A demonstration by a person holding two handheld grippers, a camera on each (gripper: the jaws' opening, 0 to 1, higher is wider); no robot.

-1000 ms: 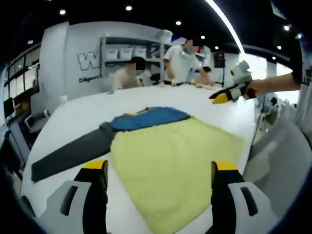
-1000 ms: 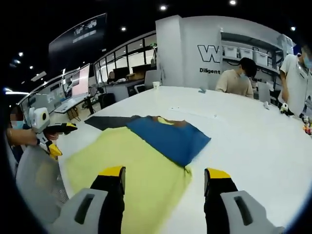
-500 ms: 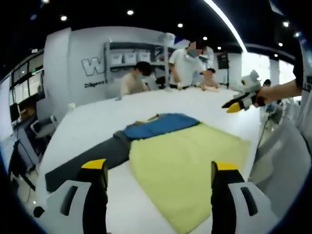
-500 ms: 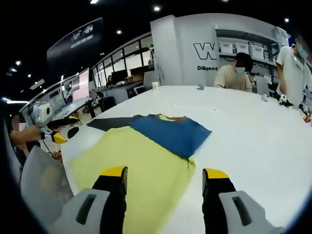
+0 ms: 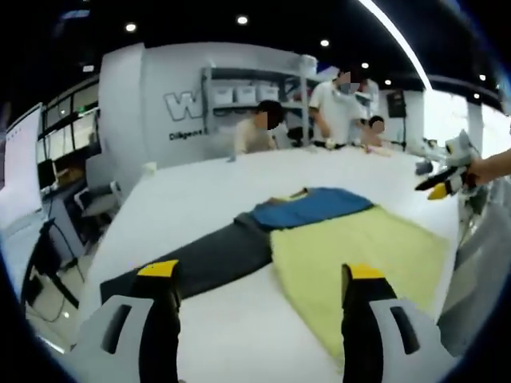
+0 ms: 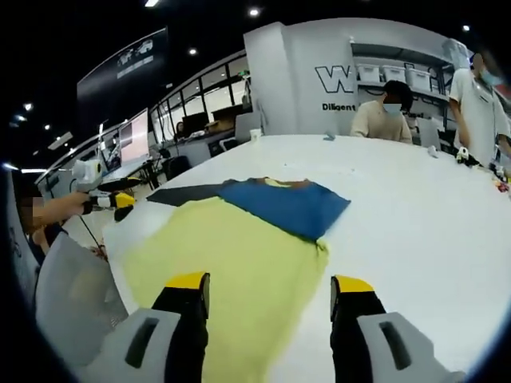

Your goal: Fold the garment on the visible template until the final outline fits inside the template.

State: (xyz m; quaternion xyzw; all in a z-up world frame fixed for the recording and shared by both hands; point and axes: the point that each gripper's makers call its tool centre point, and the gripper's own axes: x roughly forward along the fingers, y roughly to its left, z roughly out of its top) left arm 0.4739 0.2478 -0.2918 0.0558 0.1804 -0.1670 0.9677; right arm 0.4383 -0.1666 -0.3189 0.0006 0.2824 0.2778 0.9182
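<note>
A garment lies flat on the white table (image 5: 192,191): a yellow body (image 5: 359,255) (image 6: 231,263), a blue folded part (image 5: 315,207) (image 6: 287,206) and a long dark grey sleeve (image 5: 200,263) (image 6: 184,194). My left gripper (image 5: 254,275) is open above the table, its jaws standing either side of the sleeve and the yellow edge, holding nothing. My right gripper (image 6: 265,283) is open over the yellow cloth, empty. In the left gripper view the right gripper (image 5: 443,179) shows at the far right. In the right gripper view the left gripper (image 6: 112,199) shows at the far left.
Several people (image 5: 259,132) (image 6: 383,112) sit and stand at the table's far side. A grey chair back (image 6: 68,295) stands at the near left edge. Small items (image 6: 499,187) lie at the table's far right. Shelves with bins (image 5: 239,96) line the back wall.
The left gripper's camera has swung left, so the garment sits further right in its view and more of the grey sleeve shows. The right gripper view has barely shifted. Both grippers stay open.
</note>
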